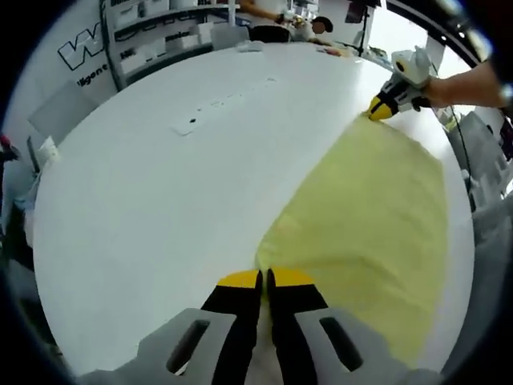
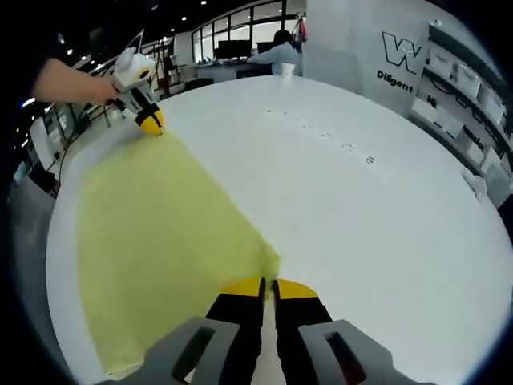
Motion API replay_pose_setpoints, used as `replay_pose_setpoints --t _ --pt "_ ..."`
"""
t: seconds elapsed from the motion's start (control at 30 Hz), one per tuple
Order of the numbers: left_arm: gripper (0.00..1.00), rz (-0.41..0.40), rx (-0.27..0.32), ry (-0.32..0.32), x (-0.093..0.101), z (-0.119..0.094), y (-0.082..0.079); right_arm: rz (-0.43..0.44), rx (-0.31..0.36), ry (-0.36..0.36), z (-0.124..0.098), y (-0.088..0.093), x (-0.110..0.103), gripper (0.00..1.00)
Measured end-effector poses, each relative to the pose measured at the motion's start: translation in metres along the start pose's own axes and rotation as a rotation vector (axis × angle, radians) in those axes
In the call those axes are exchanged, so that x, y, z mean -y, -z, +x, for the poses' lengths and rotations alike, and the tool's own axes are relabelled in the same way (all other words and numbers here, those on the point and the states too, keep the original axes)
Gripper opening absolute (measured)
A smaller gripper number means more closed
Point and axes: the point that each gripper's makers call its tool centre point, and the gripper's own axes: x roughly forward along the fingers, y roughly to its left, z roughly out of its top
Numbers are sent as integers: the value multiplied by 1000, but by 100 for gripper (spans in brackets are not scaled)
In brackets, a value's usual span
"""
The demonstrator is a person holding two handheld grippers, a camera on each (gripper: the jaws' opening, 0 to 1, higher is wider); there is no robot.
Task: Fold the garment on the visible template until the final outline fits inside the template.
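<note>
Pinching opposite corners of the yellow garment [image 1: 369, 208], the left gripper [image 1: 264, 278] and right gripper [image 2: 268, 285] have jaws clenched on it, cloth spread flat on the white table [image 1: 160, 200].

Each gripper, left gripper [image 1: 265, 278] and right gripper [image 2: 268, 287], has black jaws tipped in yellow. Grey slotted housings flank the jaws. The far gripper's body is white.

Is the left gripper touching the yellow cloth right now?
Touching. In the left gripper view, the left gripper has its jaws shut on the corner of the yellow cloth.
</note>
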Motion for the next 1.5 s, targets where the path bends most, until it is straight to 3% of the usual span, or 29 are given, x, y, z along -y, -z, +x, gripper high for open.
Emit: replay_pose_setpoints --t 0.1,0.33,0.43,0.47,0.53,0.77,0.9,1.5 --pt "11 -10 14 -31 -8 -2 1 75 26 28 0 -2 7 0" --pt "10 -47 50 -96 -20 -7 -3 126 47 71 3 -9 13 0" --pt "8 -77 39 -178 -36 -14 2 125 64 84 2 -14 15 0" --pt "7 -84 49 -177 -37 -16 2 135 58 85 3 -15 15 0" --pt "9 -167 69 -145 -32 -19 3 151 40 99 2 -12 17 4" --pt "25 -261 59 -87 -10 -30 22 185 54 98 -17 -5 13 10" --pt "27 -313 42 -40 9 -35 32 187 52 82 -26 4 2 11" --pt "30 -401 1 1 61 -49 71 233 38 -2 -50 37 -66 18"
